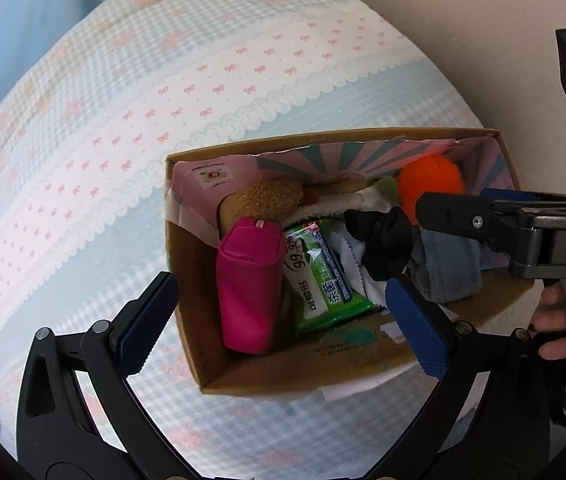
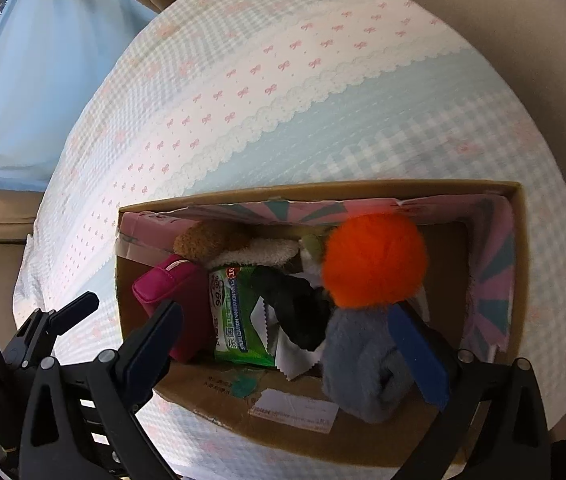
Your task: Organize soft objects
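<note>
An open cardboard box [image 1: 323,138] [image 2: 323,188] stands on a bed. Inside lie a pink pouch [image 1: 249,288] [image 2: 171,280], a green wipes pack [image 1: 323,284] [image 2: 239,320], a black cloth [image 1: 383,236] [image 2: 299,308], an orange pom-pom [image 1: 431,184] [image 2: 375,260], a grey-blue sock [image 1: 447,268] [image 2: 363,364] and a brown plush [image 1: 263,198] [image 2: 207,240]. My left gripper [image 1: 281,324] hangs open over the pouch and wipes, holding nothing. My right gripper [image 2: 287,344] is open above the wipes and black cloth, the sock resting beside its right pad. One right-gripper finger [image 1: 459,212] reaches over the box.
The bed cover [image 1: 203,92] [image 2: 283,92] is blue check with pink bows and a lace band. A pale blue curtain [image 2: 43,80] hangs at the far left, and a beige wall [image 1: 463,40] lies to the right. A person's hand [image 1: 551,320] shows by the box's right side.
</note>
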{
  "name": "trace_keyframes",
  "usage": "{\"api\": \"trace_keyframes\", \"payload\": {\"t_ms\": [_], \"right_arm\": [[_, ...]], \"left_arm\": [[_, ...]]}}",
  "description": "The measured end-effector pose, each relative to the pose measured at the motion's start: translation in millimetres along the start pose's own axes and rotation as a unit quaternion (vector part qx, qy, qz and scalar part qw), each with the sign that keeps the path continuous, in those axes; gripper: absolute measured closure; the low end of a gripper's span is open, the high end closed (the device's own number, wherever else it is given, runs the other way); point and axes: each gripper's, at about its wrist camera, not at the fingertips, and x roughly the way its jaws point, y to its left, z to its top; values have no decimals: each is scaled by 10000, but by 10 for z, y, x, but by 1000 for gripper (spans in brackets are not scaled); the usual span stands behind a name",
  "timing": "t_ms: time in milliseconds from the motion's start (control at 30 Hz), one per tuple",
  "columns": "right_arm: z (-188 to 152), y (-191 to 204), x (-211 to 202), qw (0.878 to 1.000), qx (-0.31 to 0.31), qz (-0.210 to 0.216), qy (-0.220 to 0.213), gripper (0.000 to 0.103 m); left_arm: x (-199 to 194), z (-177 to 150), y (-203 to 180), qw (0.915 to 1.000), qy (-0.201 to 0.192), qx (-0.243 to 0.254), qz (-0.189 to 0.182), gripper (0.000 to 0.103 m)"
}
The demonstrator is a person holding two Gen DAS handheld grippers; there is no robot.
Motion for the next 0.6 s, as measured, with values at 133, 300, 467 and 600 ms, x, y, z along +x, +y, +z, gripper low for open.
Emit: {"api": "trace_keyframes", "payload": {"t_ms": [133, 300, 467, 600], "right_arm": [[-85, 123, -222, 9992, -147, -250, -267, 1], [-263, 374, -640, 9959, -323, -412, -741, 1], [-535, 696, -1185, 9877, -510, -660, -1323, 1], [-847, 1039, -1741, 9755, -651, -790, -1948, 1]], "left_arm": [[-244, -66, 27, 9997, -235, 50, 17, 0], [-758, -204, 157, 9980, -629, -49, 47, 0], [-1445, -365, 274, 9937, -1104, -109, 128, 0], [-2087, -536, 338, 9853, -1696, -25, 216, 0]]}}
